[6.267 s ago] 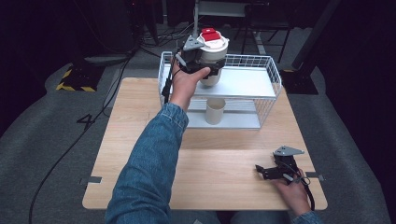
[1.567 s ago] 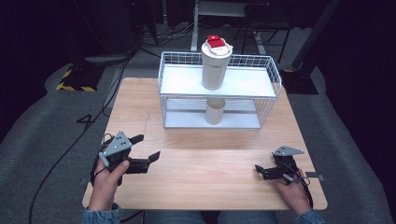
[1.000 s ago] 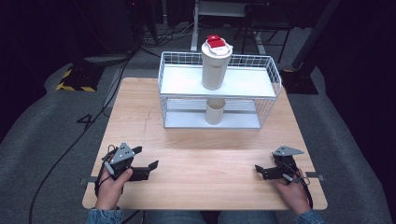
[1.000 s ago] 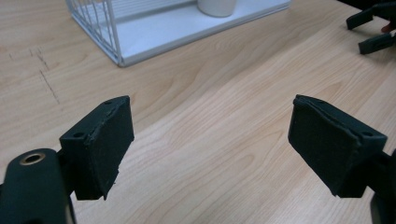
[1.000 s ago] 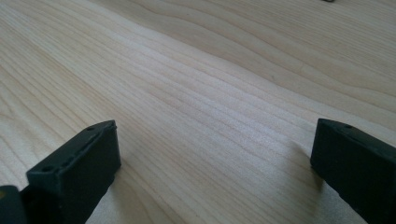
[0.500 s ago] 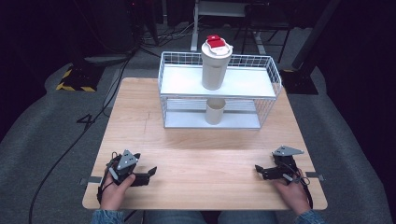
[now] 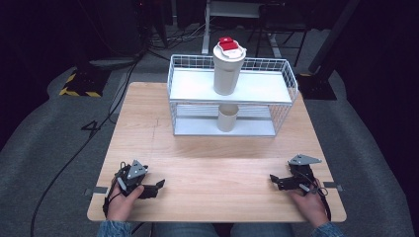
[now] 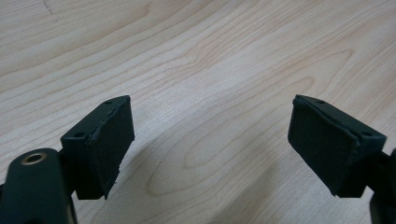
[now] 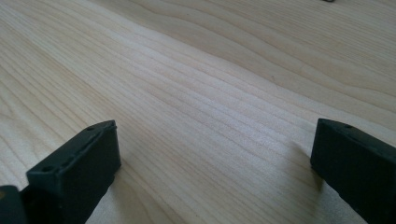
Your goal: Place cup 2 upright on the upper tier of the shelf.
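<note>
The lidded tumbler [image 7: 229,66] stands on the wire rack's [image 7: 281,79] top shelf; both grippers [image 7: 157,185] [image 7: 274,180] rest well apart from it, jaws apart, empty.

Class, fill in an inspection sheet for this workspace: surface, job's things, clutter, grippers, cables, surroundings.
Surface: wooden table, bare in front of the rack.
Job's things: lidded tumbler upright on the top shelf of the white wire rack; a plain cup upright on the lower shelf.
Clutter: nothing seen.
Grippers: left gripper and right gripper rest at the table's near corners, jaws apart, nothing between them.
Cables: one black cable runs across the floor at left.
Surroundings: grey floor mat, a yellow-black striped block, dark background.
</note>
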`<state>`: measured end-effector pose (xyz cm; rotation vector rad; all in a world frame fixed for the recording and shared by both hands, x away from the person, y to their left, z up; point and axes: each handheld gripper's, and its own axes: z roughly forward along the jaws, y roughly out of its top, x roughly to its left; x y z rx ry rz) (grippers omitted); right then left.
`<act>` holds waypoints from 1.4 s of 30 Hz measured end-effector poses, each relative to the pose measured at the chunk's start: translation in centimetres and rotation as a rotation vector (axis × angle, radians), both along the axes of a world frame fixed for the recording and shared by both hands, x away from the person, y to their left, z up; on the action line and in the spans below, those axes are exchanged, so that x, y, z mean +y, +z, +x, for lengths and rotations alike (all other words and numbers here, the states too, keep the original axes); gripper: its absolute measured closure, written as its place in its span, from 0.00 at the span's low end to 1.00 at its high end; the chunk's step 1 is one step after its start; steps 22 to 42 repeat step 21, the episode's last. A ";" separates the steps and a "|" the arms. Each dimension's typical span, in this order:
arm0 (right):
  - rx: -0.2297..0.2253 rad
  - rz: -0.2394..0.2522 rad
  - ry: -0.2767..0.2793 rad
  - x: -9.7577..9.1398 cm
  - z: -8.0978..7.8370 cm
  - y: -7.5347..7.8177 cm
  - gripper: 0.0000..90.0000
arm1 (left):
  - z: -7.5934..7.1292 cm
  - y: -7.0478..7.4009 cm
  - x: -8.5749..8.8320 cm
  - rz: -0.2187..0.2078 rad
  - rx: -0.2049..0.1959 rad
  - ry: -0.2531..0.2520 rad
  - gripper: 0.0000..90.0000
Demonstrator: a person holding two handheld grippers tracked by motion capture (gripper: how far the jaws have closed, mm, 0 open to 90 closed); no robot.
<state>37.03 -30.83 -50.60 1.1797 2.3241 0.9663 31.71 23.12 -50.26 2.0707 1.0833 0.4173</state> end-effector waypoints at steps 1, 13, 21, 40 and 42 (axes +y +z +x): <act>0.000 0.000 0.000 0.0 0.0 0.0 0.02 | 0.0 0.0 0.0 0.015 0.007 -0.003 0.17; 0.001 0.000 -0.001 0.0 0.0 0.0 0.02 | 0.4 -0.2 -0.1 0.073 0.051 0.013 0.15; 0.001 0.000 -0.007 0.0 0.0 0.0 0.01 | 0.7 -0.3 0.0 0.075 0.062 0.019 0.09; 0.001 0.000 -0.007 0.0 0.0 0.0 0.01 | 0.7 -0.3 0.0 0.075 0.062 0.019 0.09; 0.001 0.000 -0.007 0.0 0.0 0.0 0.01 | 0.7 -0.3 0.0 0.075 0.062 0.019 0.09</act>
